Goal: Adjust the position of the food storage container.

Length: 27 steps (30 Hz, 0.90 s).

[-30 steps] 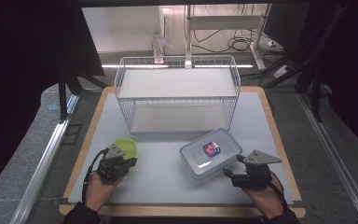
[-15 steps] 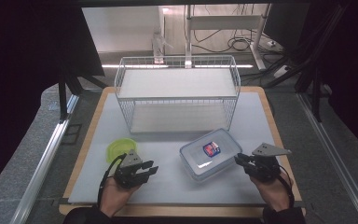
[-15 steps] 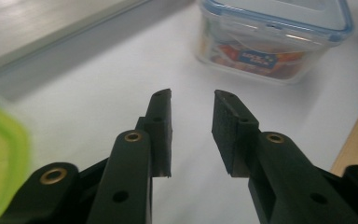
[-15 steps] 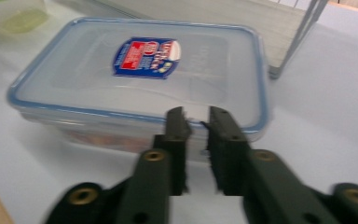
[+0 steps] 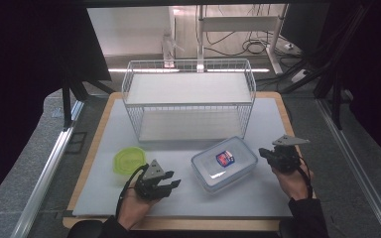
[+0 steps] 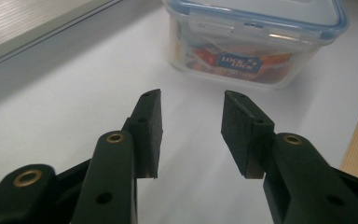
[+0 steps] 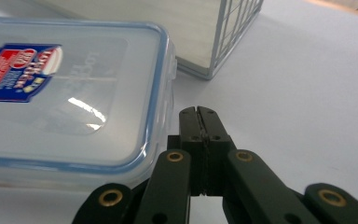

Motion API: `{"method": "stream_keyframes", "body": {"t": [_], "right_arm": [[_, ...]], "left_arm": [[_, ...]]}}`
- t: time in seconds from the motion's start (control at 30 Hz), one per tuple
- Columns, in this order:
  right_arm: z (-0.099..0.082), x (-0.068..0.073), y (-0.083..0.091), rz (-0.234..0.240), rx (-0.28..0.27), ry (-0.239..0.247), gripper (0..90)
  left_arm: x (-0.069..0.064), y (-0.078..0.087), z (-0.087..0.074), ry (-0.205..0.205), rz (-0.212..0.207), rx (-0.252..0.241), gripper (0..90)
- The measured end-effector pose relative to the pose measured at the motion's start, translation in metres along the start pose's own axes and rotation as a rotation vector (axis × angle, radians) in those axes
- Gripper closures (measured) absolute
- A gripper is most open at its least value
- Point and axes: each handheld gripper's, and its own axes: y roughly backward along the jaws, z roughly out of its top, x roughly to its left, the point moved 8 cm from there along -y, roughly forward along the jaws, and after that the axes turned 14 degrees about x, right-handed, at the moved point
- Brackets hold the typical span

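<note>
A clear lidded plastic container (image 5: 223, 163) with a blue rim and a red-blue label lies on the white mat, front centre. My left gripper (image 5: 174, 185) hovers just left of it and points at it. Its jaws (image 6: 191, 100) are open and have just been opening, with nothing between them, and the container (image 6: 256, 42) lies a short way ahead. My right gripper (image 5: 262, 151) sits beside the container's right edge. Its jaws (image 7: 199, 112) have just closed and are shut on nothing, next to the container's lid (image 7: 65, 93).
A yellow-green round dish (image 5: 129, 159) lies left of my left gripper. A white wire rack (image 5: 188, 89) with two shelves stands behind the container, its corner (image 7: 233, 32) near my right gripper. The wooden board's edge (image 5: 92, 163) frames the mat.
My left hand moved right, away from the green dish toward the container, and its jaws opened. My right hand drew right and farther back from the container's corner while its jaws shut.
</note>
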Motion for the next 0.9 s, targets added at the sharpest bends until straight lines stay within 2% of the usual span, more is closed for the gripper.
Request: {"method": "stream_keyframes", "body": {"t": [0.07,0.17,0.23,0.3,0.43,0.7,0.9], "right_arm": [[0.001,-0.001,-0.007,0.000,0.021,0.009,89.8],[0.000,0.003,-0.012,0.034,0.040,0.025,89.9],[-0.001,0.004,-0.010,0.025,0.043,0.030,90.0],[-0.002,0.006,-0.008,0.039,0.038,0.018,90.0],[-0.006,0.014,-0.007,0.048,0.049,0.029,90.0],[-0.009,0.049,-0.005,0.099,0.066,0.097,90.0],[-0.010,0.068,-0.004,0.133,0.071,0.128,90.0]], "left_arm": [[-0.002,-0.003,0.002,-0.001,-0.013,0.003,61.9],[-0.004,-0.009,0.004,-0.002,-0.027,0.018,68.0],[-0.005,-0.011,0.004,-0.002,-0.031,0.026,71.4],[-0.005,-0.011,0.004,-0.001,-0.028,0.028,72.9],[-0.003,-0.011,0.003,0.017,-0.028,0.032,74.5],[0.002,-0.010,-0.002,0.042,-0.016,0.051,77.7],[0.014,-0.005,-0.007,0.071,0.020,0.069,80.9]]}}
